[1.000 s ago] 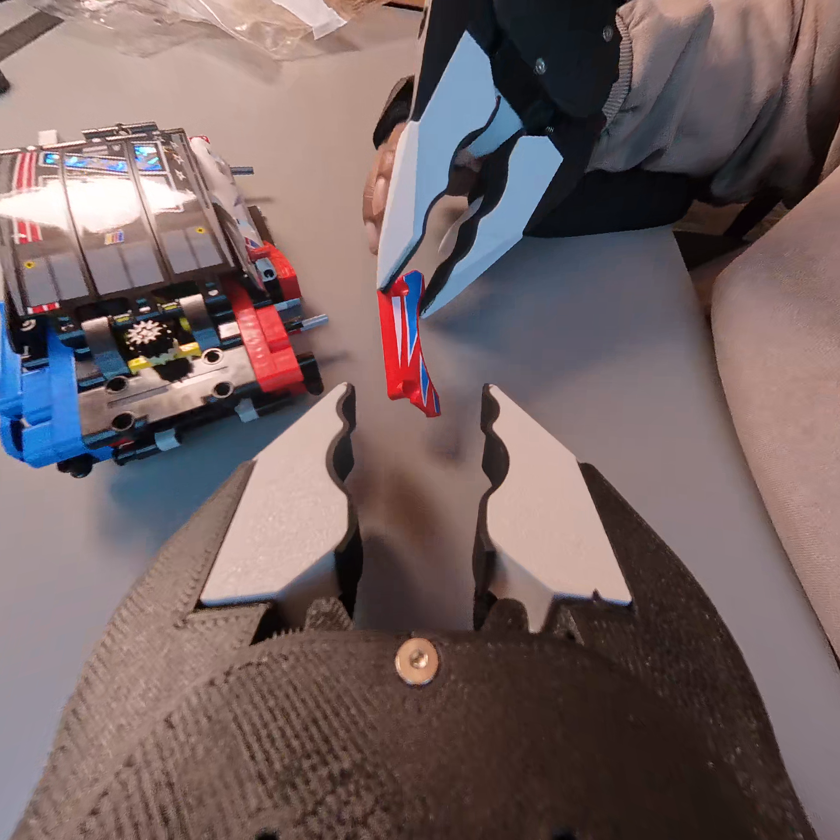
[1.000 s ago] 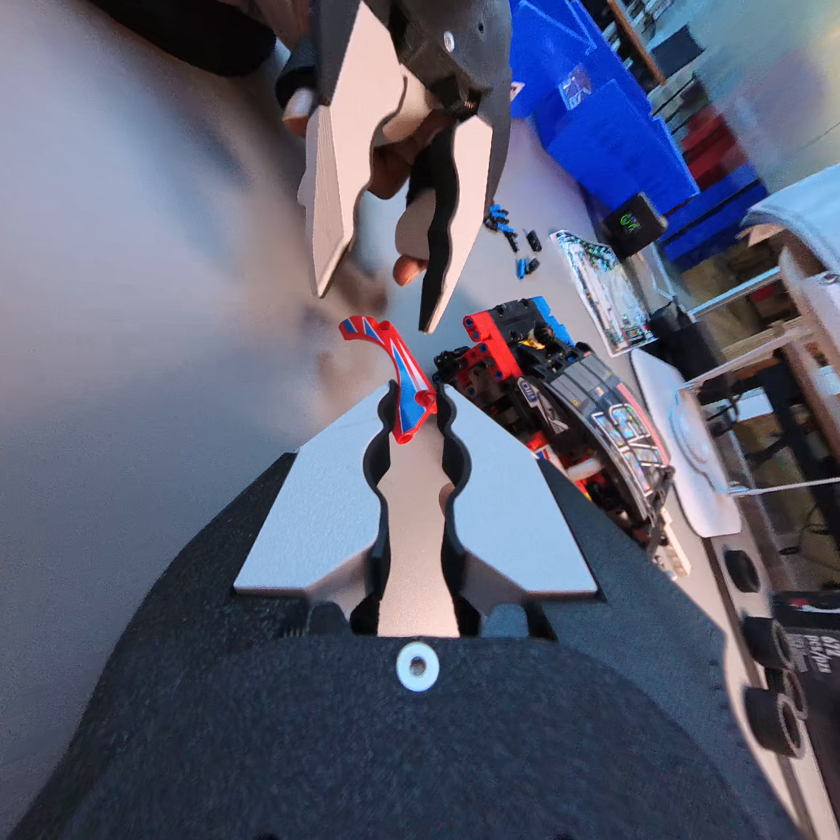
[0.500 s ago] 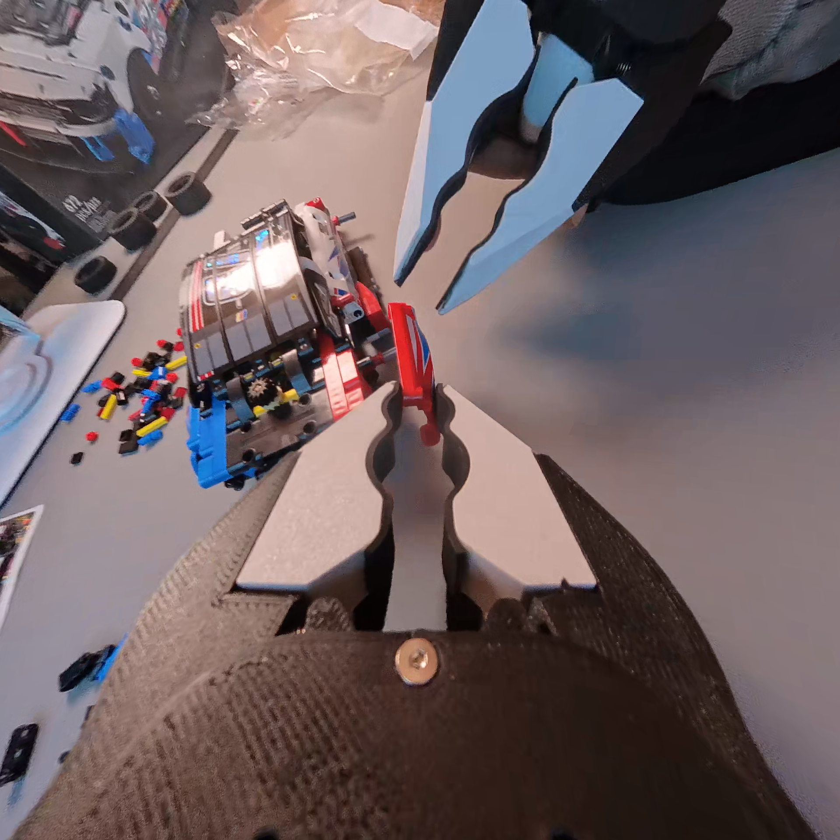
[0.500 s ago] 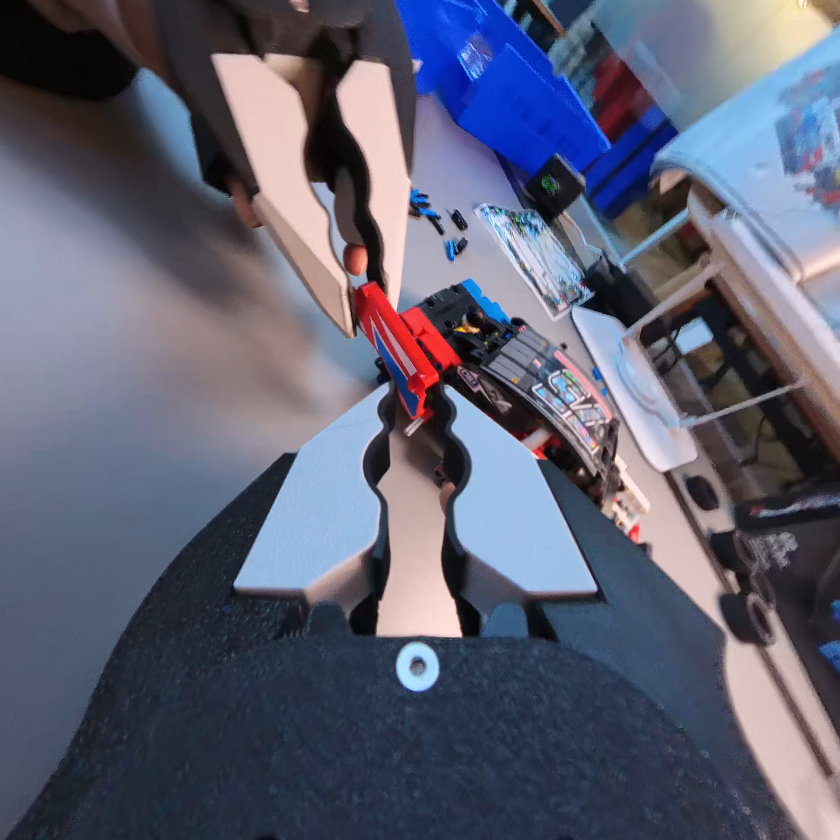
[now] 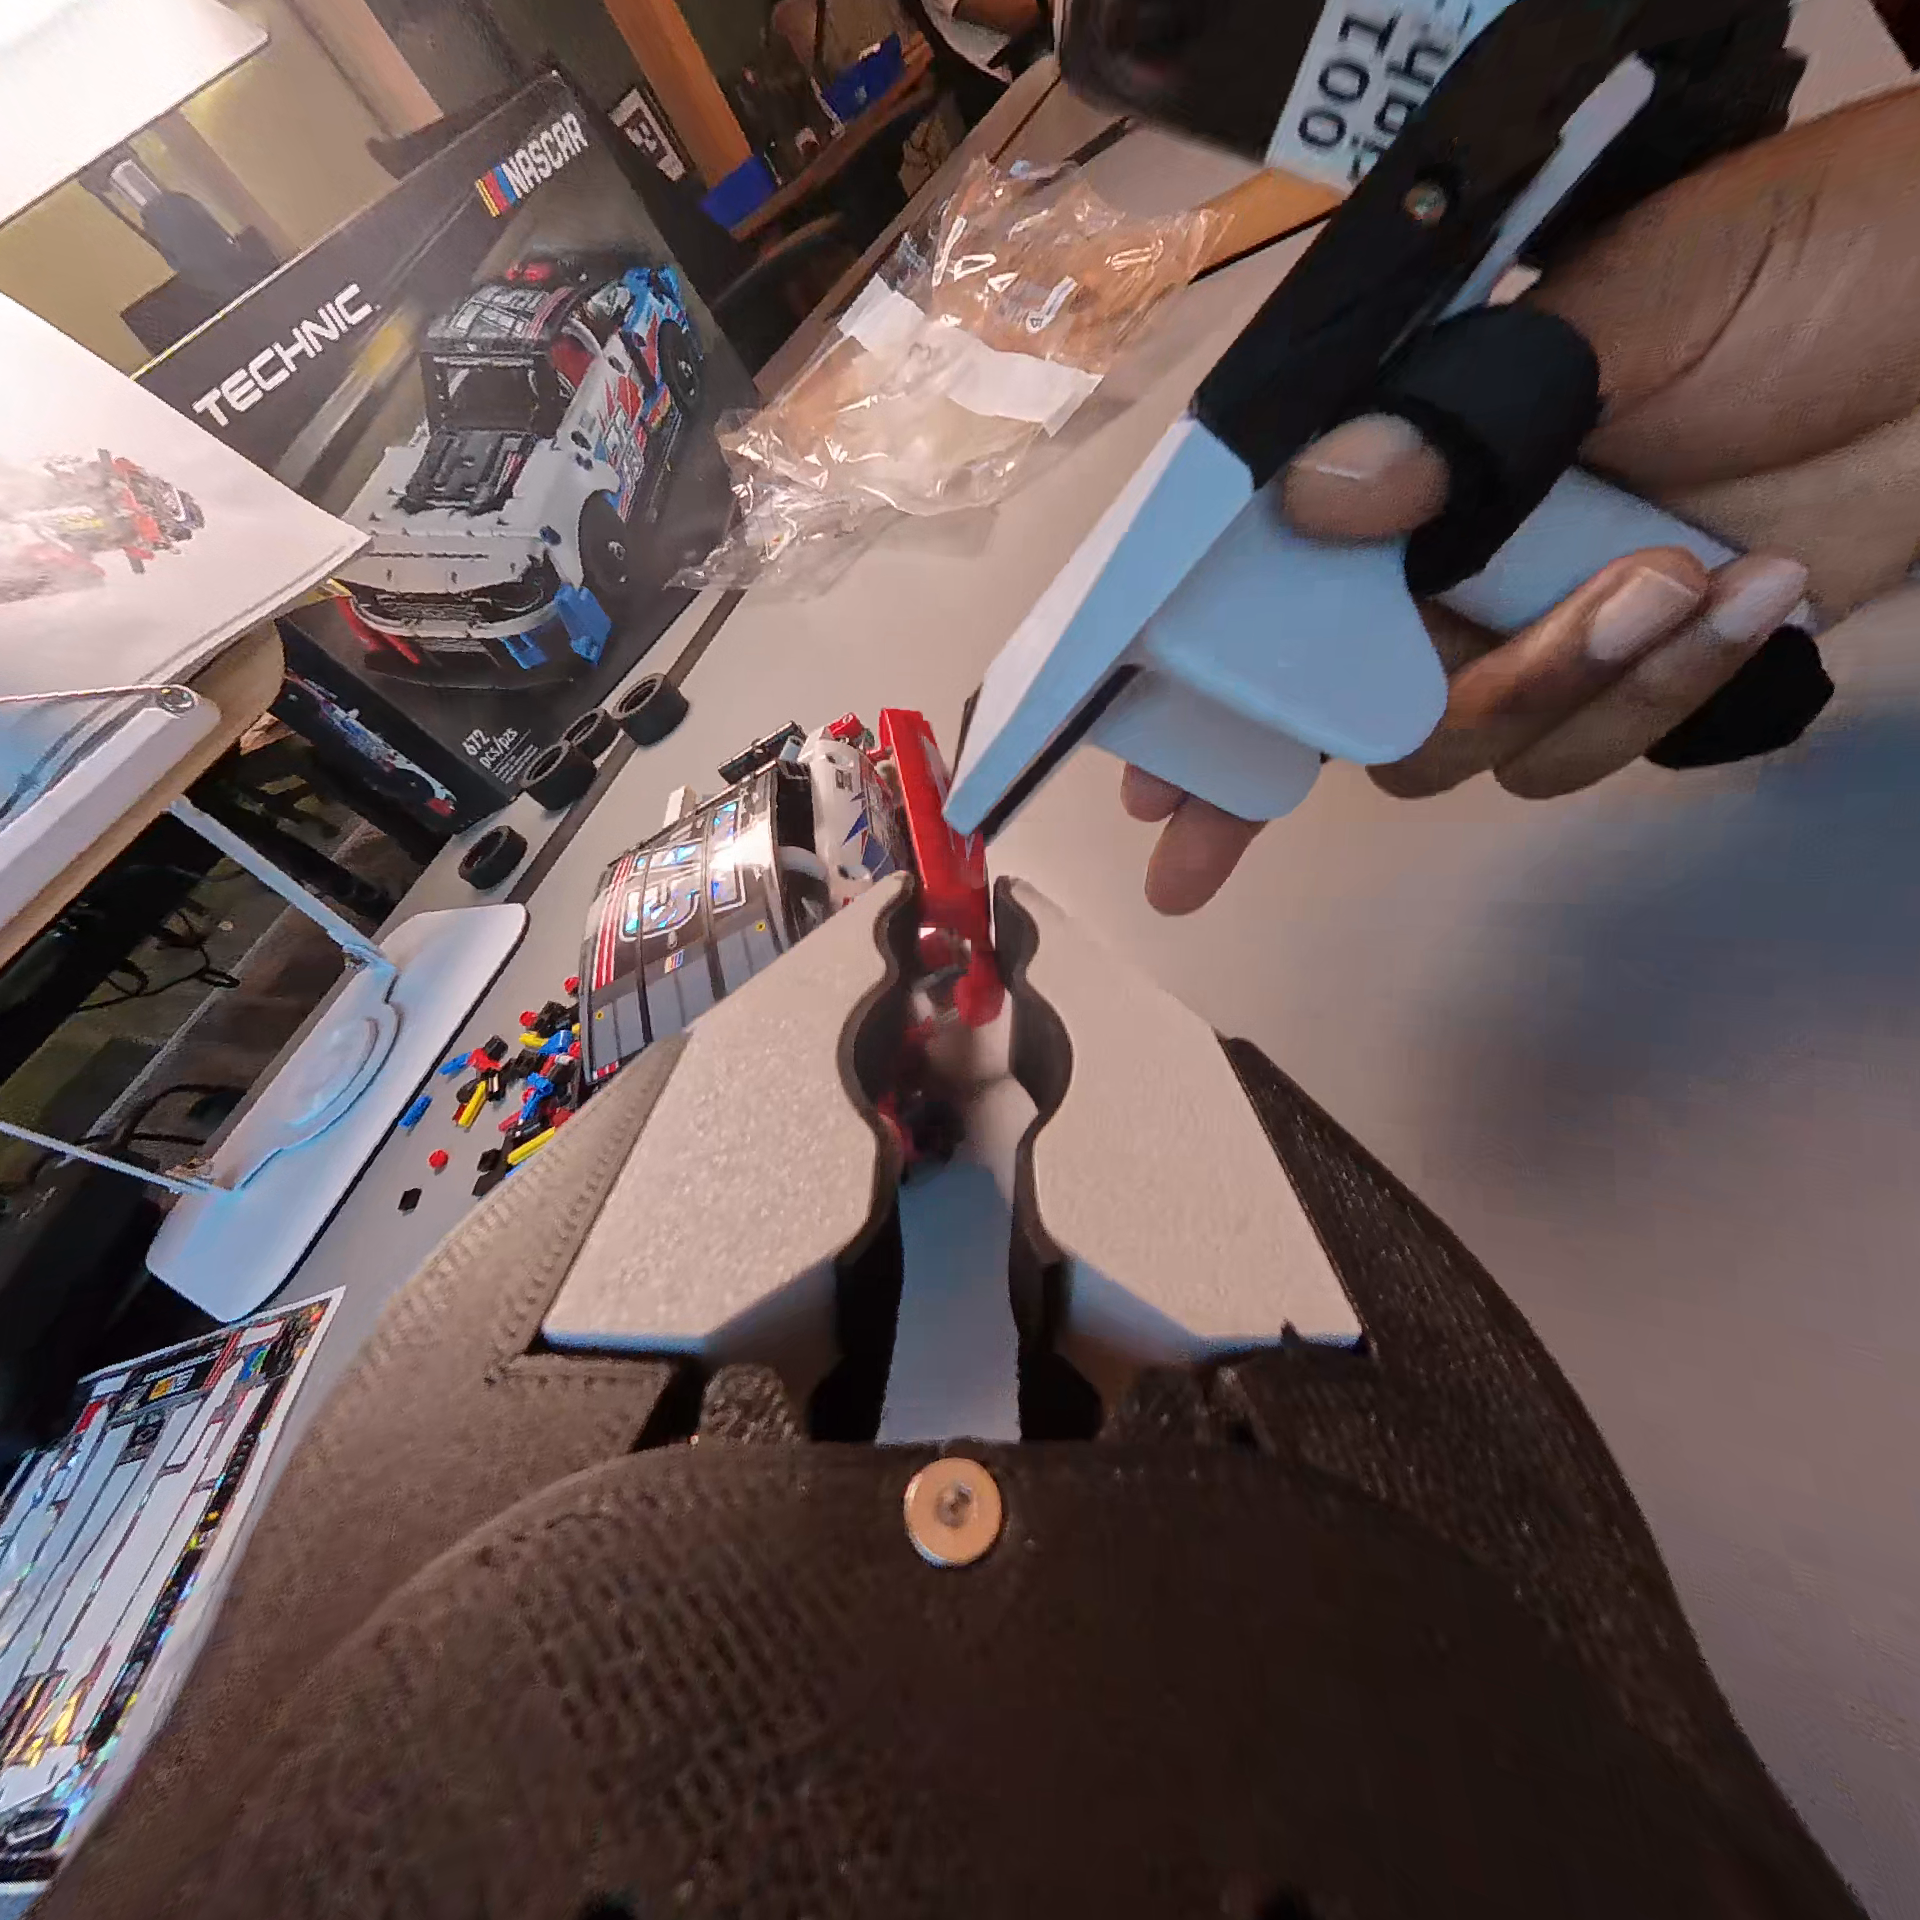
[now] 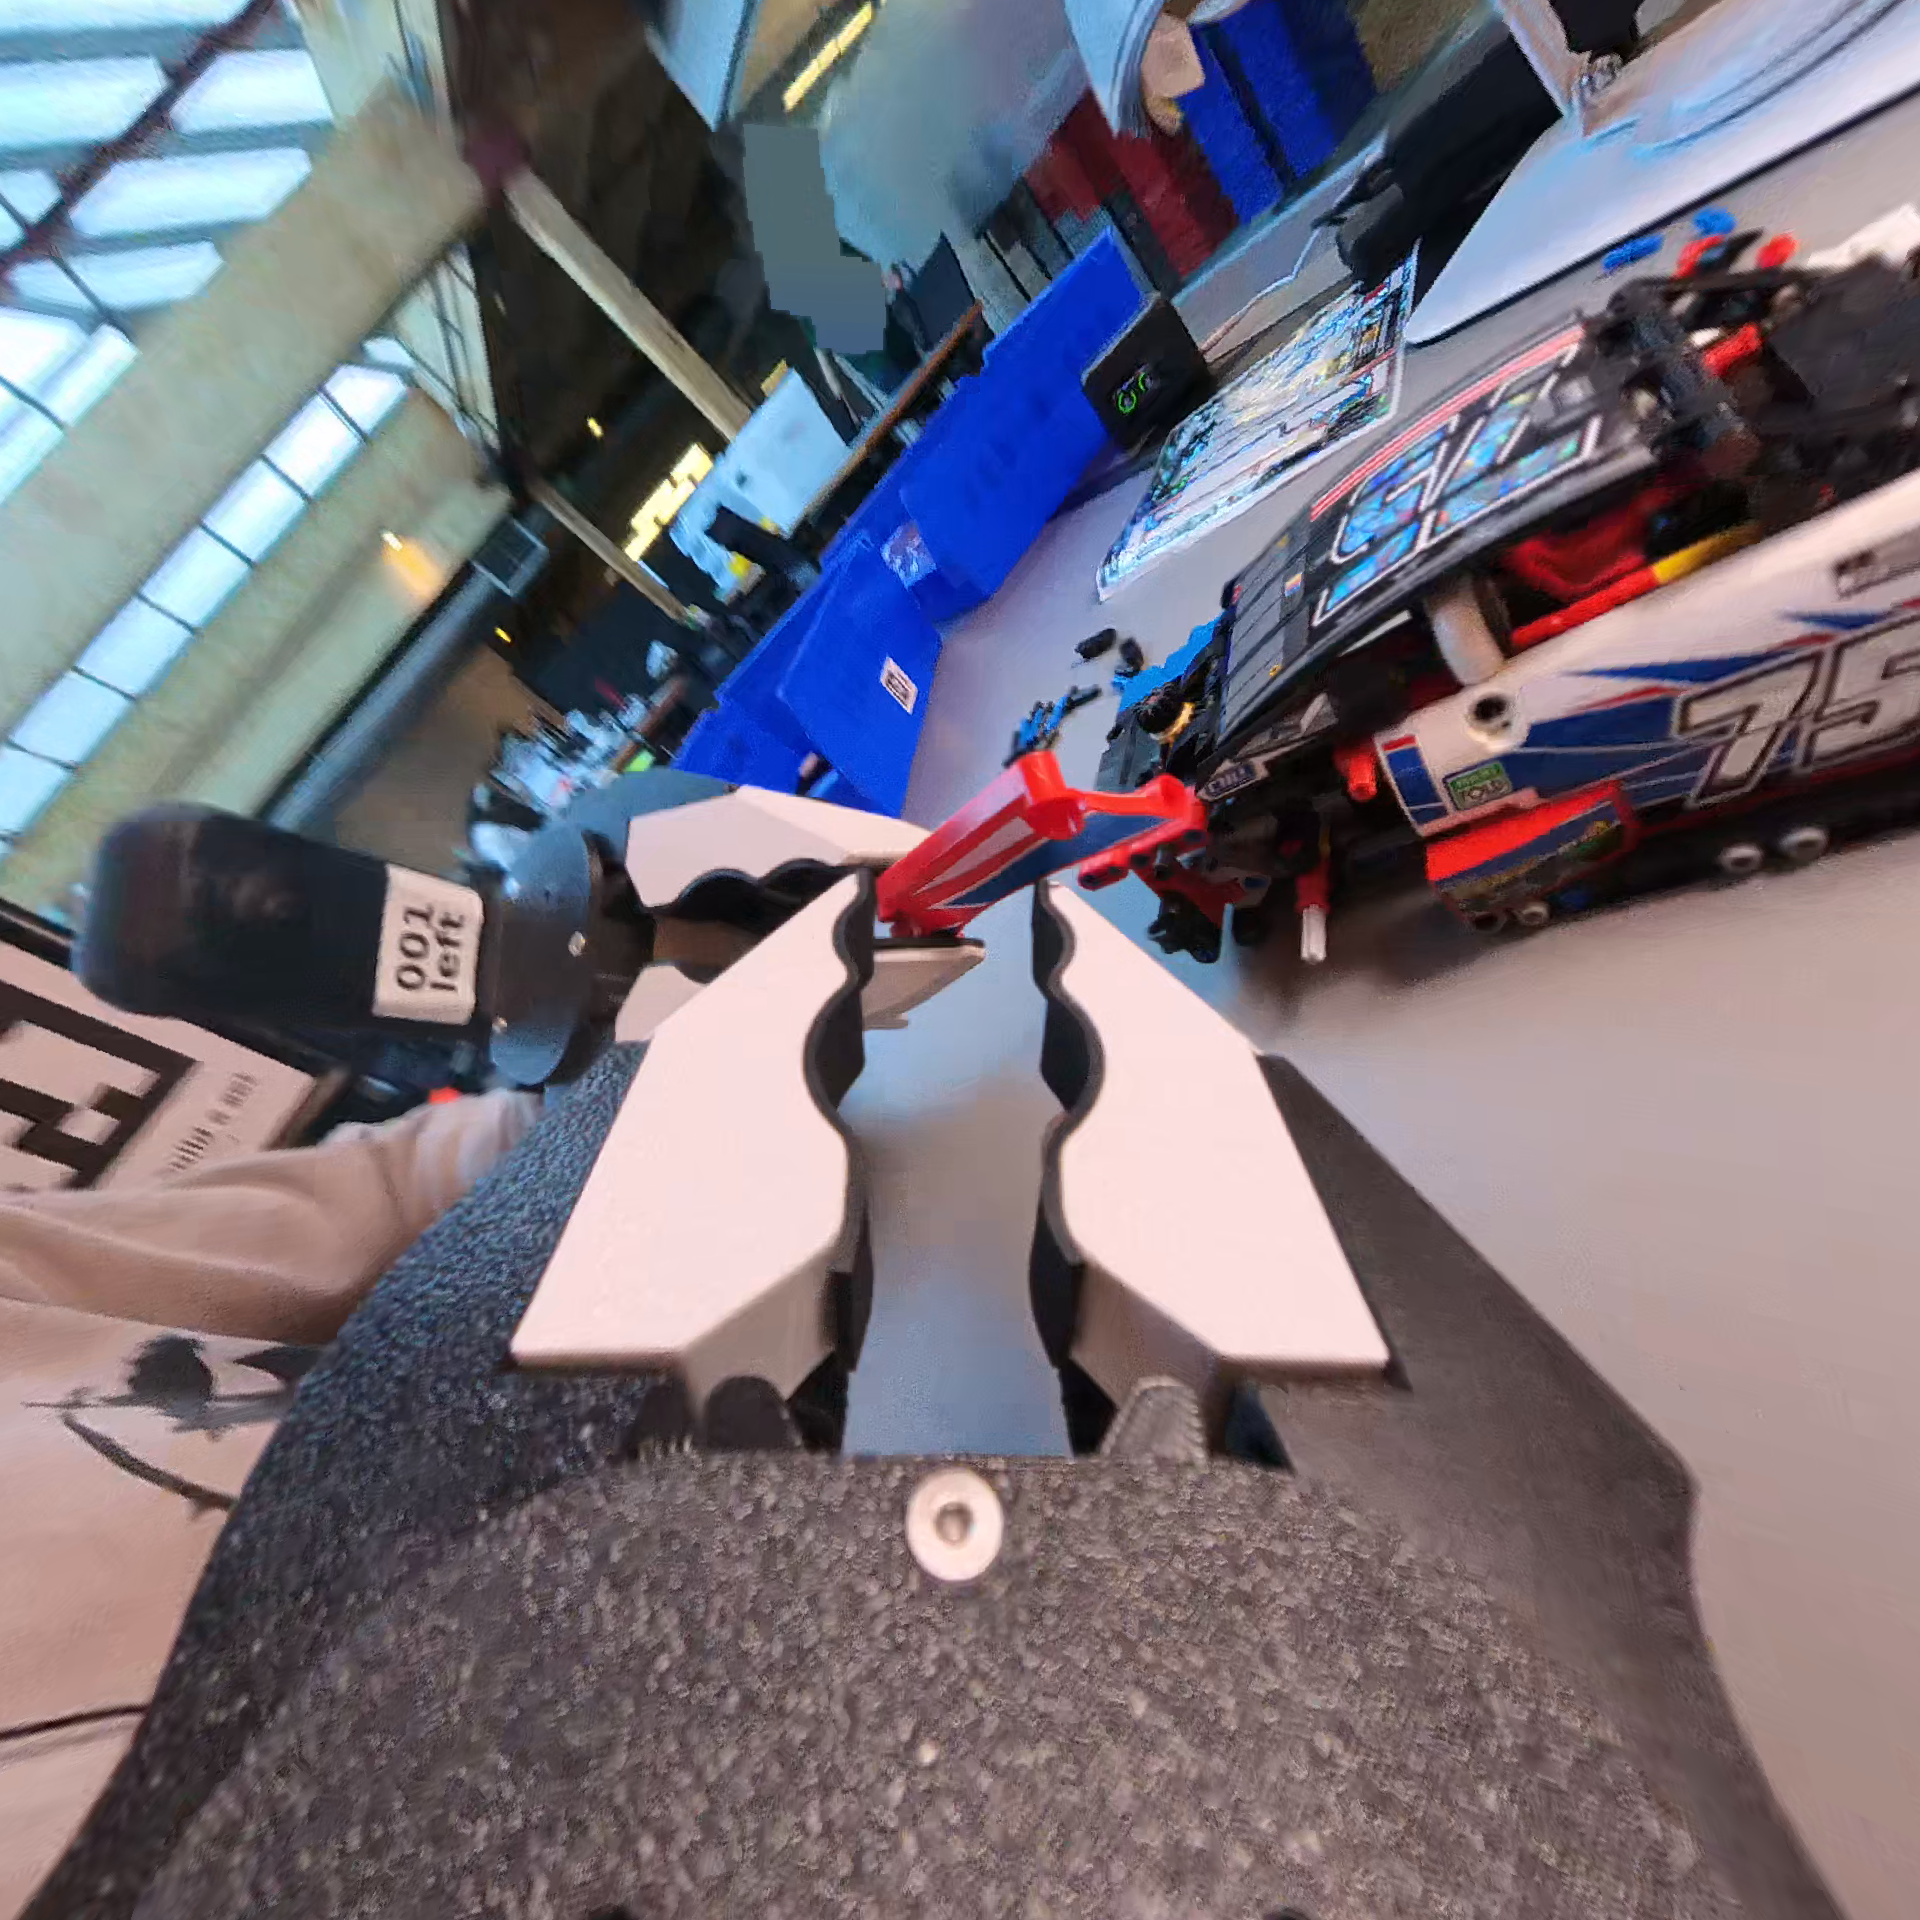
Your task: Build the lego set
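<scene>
A red curved panel with blue and white stripes is pinched in my left gripper, which is shut on its near end. The panel's far end sits against the end of the partly built race car, which lies on the grey table. In the right wrist view, the panel reaches from the left gripper to the car. My right gripper is open, its fingertips beside the panel's held end. In the left wrist view, the right gripper comes down from the upper right, its tip at the panel.
The set's box stands at the back left with loose tyres in front. Small loose pieces lie left of the car, beside a white stand base and a sticker sheet. Plastic bags lie behind. Blue bins stand beyond. Less than 4 cm separates the two grippers' tips.
The right gripper passed the red panel to the left gripper and opened. The left gripper shut on it and carried it to the car's end.
</scene>
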`<move>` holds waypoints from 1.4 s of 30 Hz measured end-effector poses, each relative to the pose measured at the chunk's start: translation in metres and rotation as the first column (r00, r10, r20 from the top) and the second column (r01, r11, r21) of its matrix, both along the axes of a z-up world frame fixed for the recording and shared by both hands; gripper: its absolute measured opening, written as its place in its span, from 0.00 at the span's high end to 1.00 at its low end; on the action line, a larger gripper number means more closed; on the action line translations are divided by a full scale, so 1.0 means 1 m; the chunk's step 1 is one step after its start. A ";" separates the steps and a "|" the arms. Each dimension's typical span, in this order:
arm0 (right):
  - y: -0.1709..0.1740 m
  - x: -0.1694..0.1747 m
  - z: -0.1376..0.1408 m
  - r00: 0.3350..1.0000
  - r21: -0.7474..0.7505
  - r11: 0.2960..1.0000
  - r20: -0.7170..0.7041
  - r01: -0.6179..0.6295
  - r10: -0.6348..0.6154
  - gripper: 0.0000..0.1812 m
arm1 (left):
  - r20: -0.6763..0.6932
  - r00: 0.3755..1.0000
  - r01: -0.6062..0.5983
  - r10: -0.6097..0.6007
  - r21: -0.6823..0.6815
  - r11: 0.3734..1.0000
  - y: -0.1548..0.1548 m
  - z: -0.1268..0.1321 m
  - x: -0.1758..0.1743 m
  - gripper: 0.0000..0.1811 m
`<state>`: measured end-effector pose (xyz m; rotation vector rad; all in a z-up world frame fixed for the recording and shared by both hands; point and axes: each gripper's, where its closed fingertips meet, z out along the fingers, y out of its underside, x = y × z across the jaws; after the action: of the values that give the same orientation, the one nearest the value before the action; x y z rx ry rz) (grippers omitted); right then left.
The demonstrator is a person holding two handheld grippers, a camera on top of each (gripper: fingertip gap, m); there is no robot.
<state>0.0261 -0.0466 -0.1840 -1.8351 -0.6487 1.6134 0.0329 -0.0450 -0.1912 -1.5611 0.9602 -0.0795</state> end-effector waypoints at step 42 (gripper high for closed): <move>-0.035 0.075 -0.039 0.955 -0.537 0.843 0.241 -0.019 0.175 0.82 | -0.117 0.992 0.021 -0.056 -0.280 0.960 0.015 -0.032 -0.054 0.70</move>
<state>0.1013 -0.0816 -0.2229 -2.5089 -0.4401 1.7331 -0.0215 -0.0299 -0.2232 -1.8231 1.1141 -0.1528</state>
